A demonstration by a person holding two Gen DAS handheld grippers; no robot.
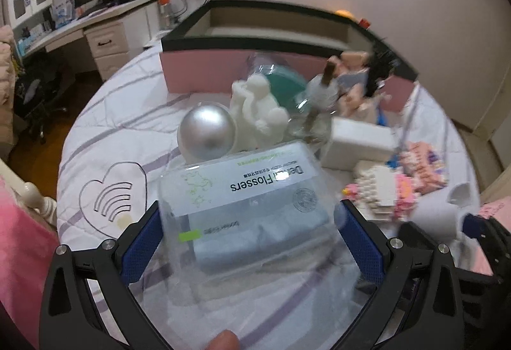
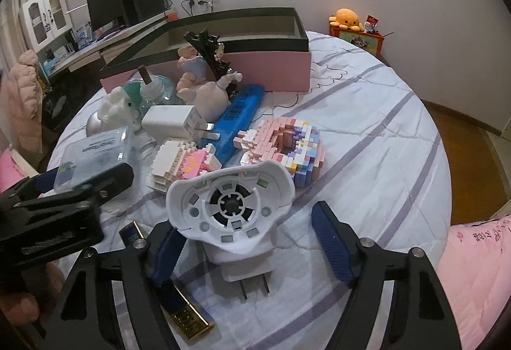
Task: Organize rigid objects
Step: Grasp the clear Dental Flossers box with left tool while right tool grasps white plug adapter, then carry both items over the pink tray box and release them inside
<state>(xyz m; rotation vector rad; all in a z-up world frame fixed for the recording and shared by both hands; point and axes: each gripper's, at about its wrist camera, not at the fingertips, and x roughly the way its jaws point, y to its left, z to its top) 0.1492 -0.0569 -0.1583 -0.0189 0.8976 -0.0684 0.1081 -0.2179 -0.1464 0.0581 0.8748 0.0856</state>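
Note:
A clear plastic box of dental flossers (image 1: pixel 255 209) lies on the striped bed cover between the blue pads of my left gripper (image 1: pixel 250 204). The jaws straddle its two sides at full width, and I see no firm squeeze. My right gripper (image 2: pixel 244 215) stands open around a white plug-in device (image 2: pixel 233 206) with two metal prongs. Its left pad is close to the device and its right pad is well clear. A gold bar-shaped item (image 2: pixel 188 318) lies under the right gripper's left finger. The left gripper (image 2: pixel 64 190) also shows at the left of the right wrist view, with the flosser box (image 2: pixel 92 155).
Behind the box stand a silver ball (image 1: pixel 206 132), a white figurine (image 1: pixel 258 113), a glass bottle (image 1: pixel 316 107) and a white charger (image 2: pixel 172 121). Two block models (image 2: pixel 284 145) (image 2: pixel 182 164), a blue case (image 2: pixel 239 116) and a doll (image 2: pixel 194 68) lie before an empty pink box (image 2: pixel 271 68).

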